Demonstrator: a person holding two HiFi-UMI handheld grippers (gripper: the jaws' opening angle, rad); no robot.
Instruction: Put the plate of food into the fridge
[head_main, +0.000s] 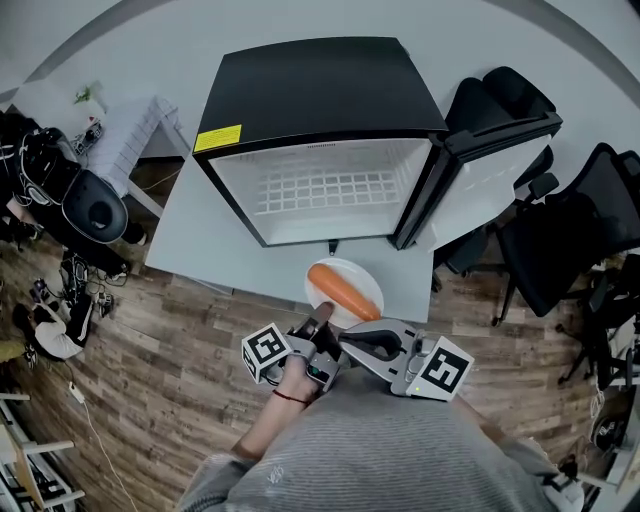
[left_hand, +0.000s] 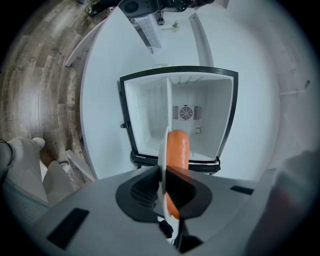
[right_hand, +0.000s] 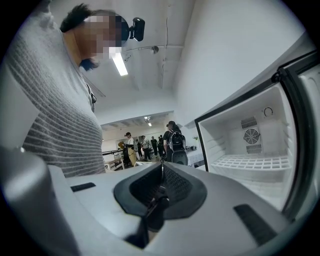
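Head view
Fridge: a black mini fridge (head_main: 320, 100) stands on the white tabletop (head_main: 200, 240). Its door (head_main: 480, 190) is swung open to the right, and the white inside with a wire shelf is showing.
Plate: a round white plate (head_main: 362, 272) sits at the tabletop's near edge, just in front of the open fridge and outside it. Whether it rests on the tabletop or is lifted cannot be told.
Food: a smooth orange sausage-shaped piece (head_main: 343, 289) lies across the plate.
Left gripper (head_main: 318, 328): at the plate's near rim.
Right gripper (head_main: 347, 340): just beside the left one, near the plate's rim.
Floor: wood-pattern planks (head_main: 170, 370), with black office chairs (head_main: 560, 230) off the right edge.

Left gripper view
Fingers (left_hand: 142, 192): clamped on the plate's rim (left_hand: 162, 150), which is seen edge-on. The orange food (left_hand: 177, 150) lies on the plate's right face.
Beyond: the fridge's open cavity (left_hand: 145, 110), straight ahead.

Right gripper view
Fingers (right_hand: 180, 187): pressed together with nothing between them.
Right side: the fridge's white interior and shelf (right_hand: 250, 165).
Left side: the person's grey striped sweater (right_hand: 60, 125) — other people stand far behind.
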